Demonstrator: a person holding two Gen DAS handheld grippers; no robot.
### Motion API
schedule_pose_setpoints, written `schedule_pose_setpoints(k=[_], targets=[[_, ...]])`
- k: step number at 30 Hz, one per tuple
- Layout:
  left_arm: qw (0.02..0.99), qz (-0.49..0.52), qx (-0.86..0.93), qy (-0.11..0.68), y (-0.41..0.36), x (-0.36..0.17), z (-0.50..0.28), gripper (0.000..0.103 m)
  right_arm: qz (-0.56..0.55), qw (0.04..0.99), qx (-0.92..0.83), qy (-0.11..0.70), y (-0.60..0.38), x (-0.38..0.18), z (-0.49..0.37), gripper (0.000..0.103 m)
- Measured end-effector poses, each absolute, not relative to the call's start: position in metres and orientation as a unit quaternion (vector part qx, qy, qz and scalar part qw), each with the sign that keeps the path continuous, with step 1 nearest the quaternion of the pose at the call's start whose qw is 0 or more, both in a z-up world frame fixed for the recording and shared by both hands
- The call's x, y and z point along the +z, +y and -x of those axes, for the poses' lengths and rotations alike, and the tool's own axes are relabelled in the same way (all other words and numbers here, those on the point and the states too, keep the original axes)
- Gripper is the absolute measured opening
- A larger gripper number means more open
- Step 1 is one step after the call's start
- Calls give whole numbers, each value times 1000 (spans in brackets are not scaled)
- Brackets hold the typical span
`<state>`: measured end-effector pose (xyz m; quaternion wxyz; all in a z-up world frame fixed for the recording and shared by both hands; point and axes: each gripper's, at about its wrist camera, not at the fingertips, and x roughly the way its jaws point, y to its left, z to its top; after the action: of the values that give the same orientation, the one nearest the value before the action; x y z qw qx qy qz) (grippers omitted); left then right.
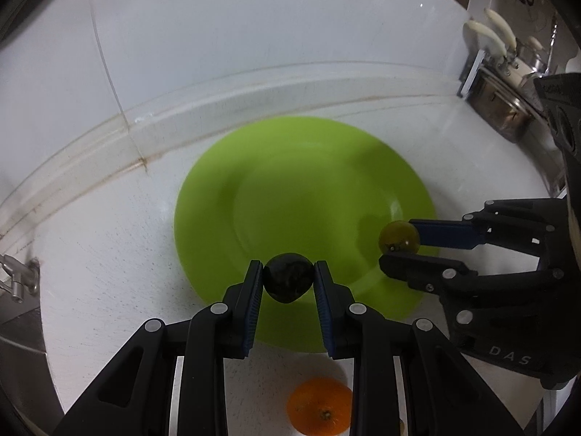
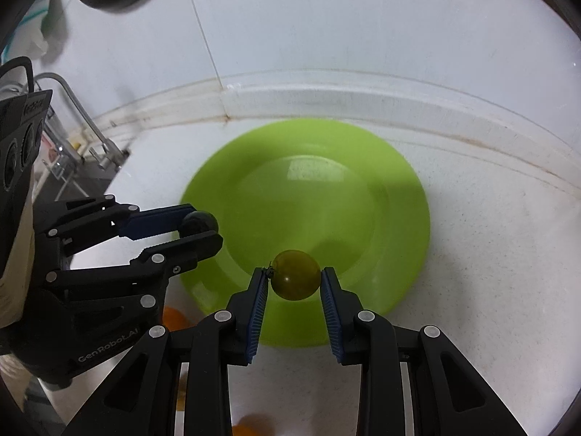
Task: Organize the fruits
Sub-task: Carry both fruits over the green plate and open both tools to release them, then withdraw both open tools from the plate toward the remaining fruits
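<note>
One green plate [image 1: 290, 189], bare; two fruits clamped above.

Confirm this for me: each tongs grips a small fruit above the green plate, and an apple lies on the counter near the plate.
One thing is off: the fruit on the counter is an orange, not an apple, as the left wrist view shows. The rest holds: left tongs grip a dark fruit, right tongs a yellow-green fruit, over the green plate.

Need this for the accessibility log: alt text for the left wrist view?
The left gripper pinches a small dark fruit over the near rim of an empty lime-green plate on a white counter. The right gripper reaches in from the right, shut on a yellow-green fruit. An orange lies on the counter below.
</note>
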<state>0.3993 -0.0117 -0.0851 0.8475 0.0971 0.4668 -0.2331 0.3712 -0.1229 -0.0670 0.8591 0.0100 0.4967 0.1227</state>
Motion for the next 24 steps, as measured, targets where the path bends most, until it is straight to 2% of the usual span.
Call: schedule_pose_setpoints(k=[8,10,11,13,17,24], targets=[[843,-103,-228,476,-17,-92,-401,29,-13,854,131,503,-126,-75,-379,31],[846,-106,-225,472,-16,-91,-400,33,-8,855,129,502,-126,-76,-380,32],[847,-108,-223,470,-16,-90,-398,35,-6,856,127,501,-126,-75,-380,33],[850,-117,-217,465,-14,-87,-395,36,-6,857,123,500,-127,-73,-378,41],[854,-126,-215,457,-8,-74,-382,38,-5,863,116,492,-129,-63,-369,42],[879,-129,-207,409,5,-34,-341,54,-8,885,107,453,-129,-30,-335,42]])
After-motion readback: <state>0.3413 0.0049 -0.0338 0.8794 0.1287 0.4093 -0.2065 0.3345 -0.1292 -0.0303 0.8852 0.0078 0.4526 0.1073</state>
